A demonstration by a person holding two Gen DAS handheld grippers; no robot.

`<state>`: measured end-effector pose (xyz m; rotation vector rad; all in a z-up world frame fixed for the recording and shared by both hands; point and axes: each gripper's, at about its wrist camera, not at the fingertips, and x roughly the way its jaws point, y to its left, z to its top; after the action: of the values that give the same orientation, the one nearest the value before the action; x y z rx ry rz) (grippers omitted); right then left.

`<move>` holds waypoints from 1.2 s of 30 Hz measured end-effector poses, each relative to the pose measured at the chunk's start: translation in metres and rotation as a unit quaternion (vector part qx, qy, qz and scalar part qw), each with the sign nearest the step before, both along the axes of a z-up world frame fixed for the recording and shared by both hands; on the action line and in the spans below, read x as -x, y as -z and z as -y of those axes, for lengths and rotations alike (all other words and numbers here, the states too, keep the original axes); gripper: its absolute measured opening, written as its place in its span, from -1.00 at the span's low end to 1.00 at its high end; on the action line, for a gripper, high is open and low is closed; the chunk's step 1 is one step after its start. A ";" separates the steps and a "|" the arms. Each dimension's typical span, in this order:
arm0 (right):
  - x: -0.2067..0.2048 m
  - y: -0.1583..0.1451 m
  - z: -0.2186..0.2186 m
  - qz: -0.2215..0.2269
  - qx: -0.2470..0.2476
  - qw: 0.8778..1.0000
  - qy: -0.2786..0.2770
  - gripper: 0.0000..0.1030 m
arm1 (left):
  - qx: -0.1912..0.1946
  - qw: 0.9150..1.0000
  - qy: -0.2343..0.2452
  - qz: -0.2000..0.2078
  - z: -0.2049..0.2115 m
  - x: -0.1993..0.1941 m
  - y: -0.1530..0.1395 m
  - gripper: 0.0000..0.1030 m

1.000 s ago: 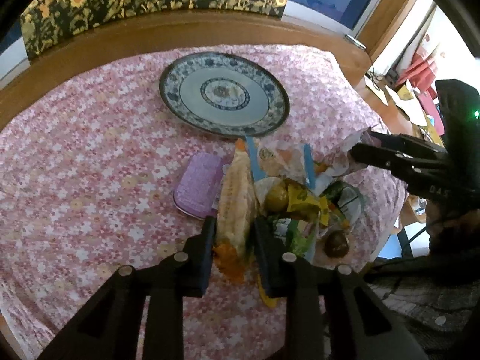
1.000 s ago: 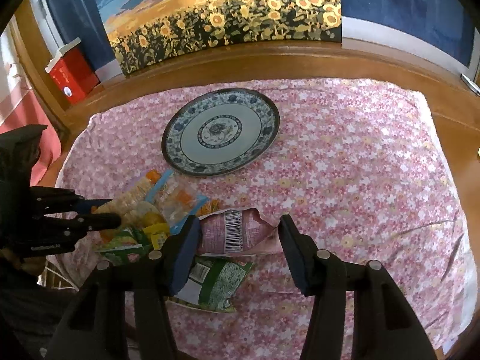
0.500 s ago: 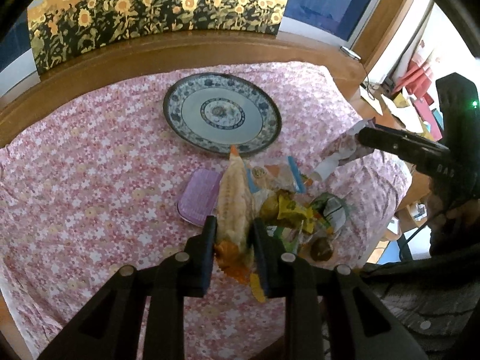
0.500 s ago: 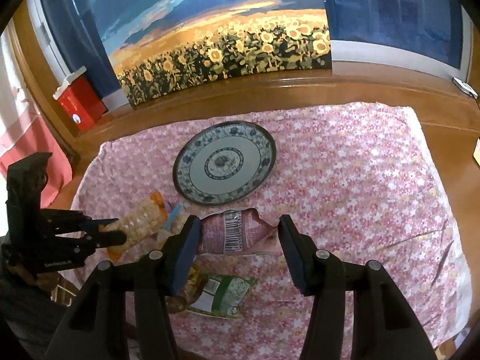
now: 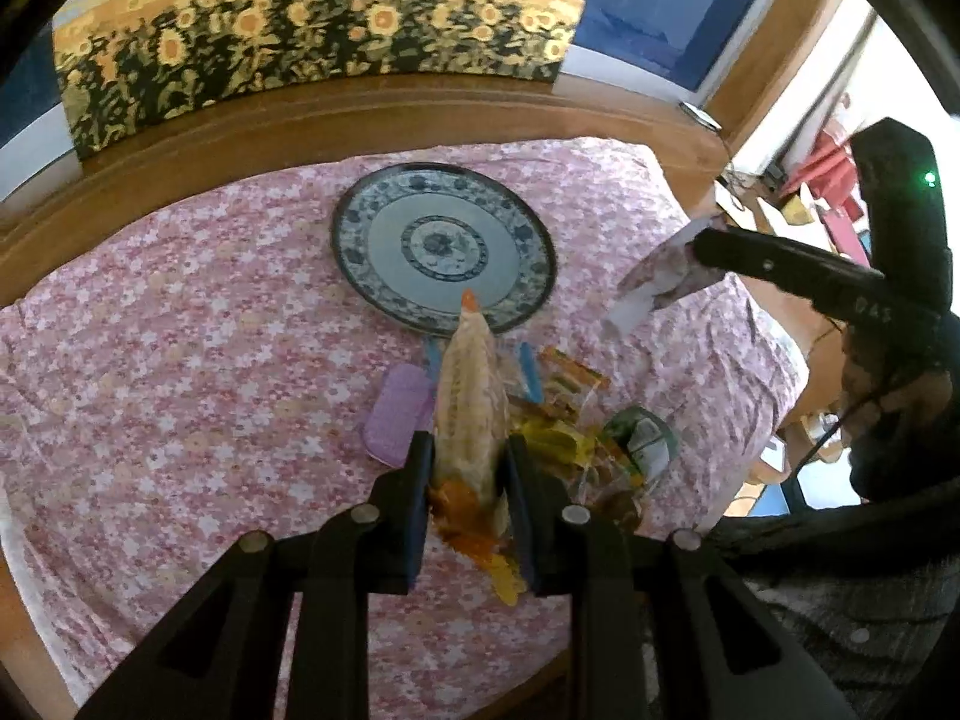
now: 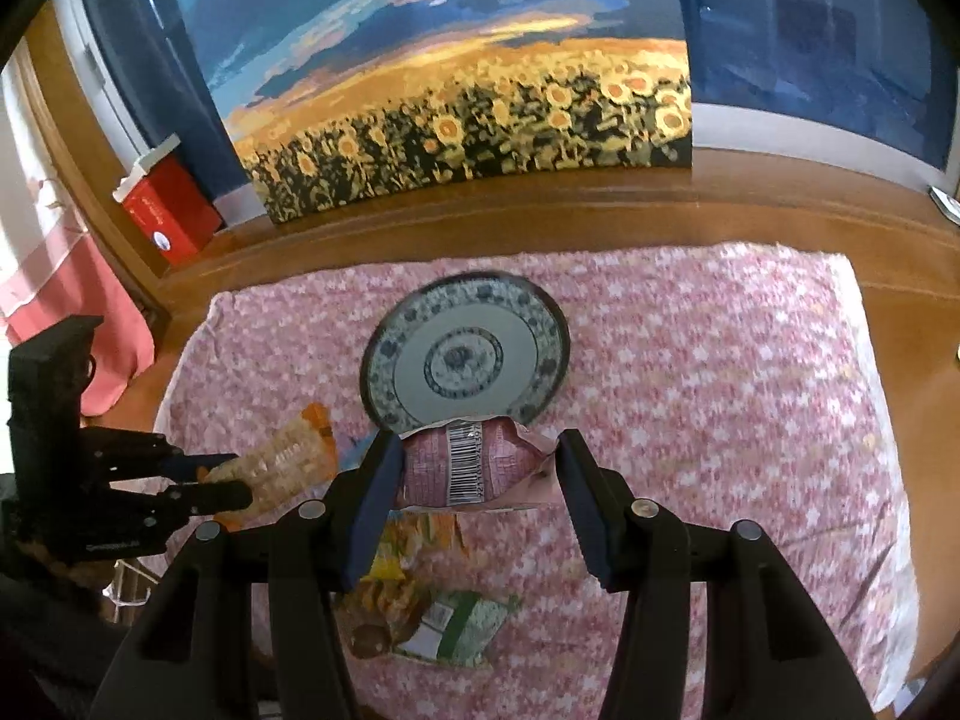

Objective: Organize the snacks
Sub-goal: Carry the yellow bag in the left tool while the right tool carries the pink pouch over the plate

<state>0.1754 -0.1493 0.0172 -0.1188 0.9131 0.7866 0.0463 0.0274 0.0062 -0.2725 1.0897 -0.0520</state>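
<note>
Pink floral tablecloth (image 5: 180,360) carries a blue-patterned ceramic plate (image 5: 444,246) at twelve o'clock, seemingly the destination. Left gripper (image 5: 468,480) clamps a clear orange-ended cracker pack (image 5: 471,402); right gripper (image 6: 474,480) grips a pink barcoded pouch (image 6: 468,468), both lifted clear of the snack pile (image 5: 576,438).

A pink floral cloth (image 6: 690,396) covers the desk (image 6: 600,222), whose brown wooden surface shows bare along the far edge. A sunflower-field painting (image 6: 456,96) stands upright at the back of the desk. A red box (image 6: 171,213) with a white top sits to its left, beside a dark blue curtain (image 6: 144,60). At far right, red items (image 5: 831,177), possibly folders, are too blurred to identify.
</note>
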 end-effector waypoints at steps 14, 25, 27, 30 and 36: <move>-0.061 -0.028 -0.025 0.023 -0.040 0.998 -0.043 0.05 | -0.017 0.997 -0.056 0.043 -0.028 -0.035 -0.026 -0.53; -0.100 -0.028 -0.051 0.025 -0.070 0.994 -0.084 0.05 | -0.017 0.995 -0.094 0.029 -0.037 -0.072 -0.017 -0.53; -0.108 -0.019 -0.054 0.019 -0.076 0.993 -0.092 0.05 | -0.020 0.995 -0.095 0.025 -0.036 -0.081 -0.011 -0.53; -0.115 -0.002 -0.061 0.008 -0.071 0.992 -0.101 0.05 | -0.018 0.994 -0.104 0.015 -0.037 -0.095 0.002 -0.53; -0.121 0.037 -0.076 -0.019 -0.050 0.991 -0.123 0.04 | -0.007 0.993 -0.121 -0.002 -0.041 -0.118 0.027 -0.53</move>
<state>0.2962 -0.0732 -0.0203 -0.1299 0.9039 1.0644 0.1640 0.0684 -0.0210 -0.3910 1.0546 0.1720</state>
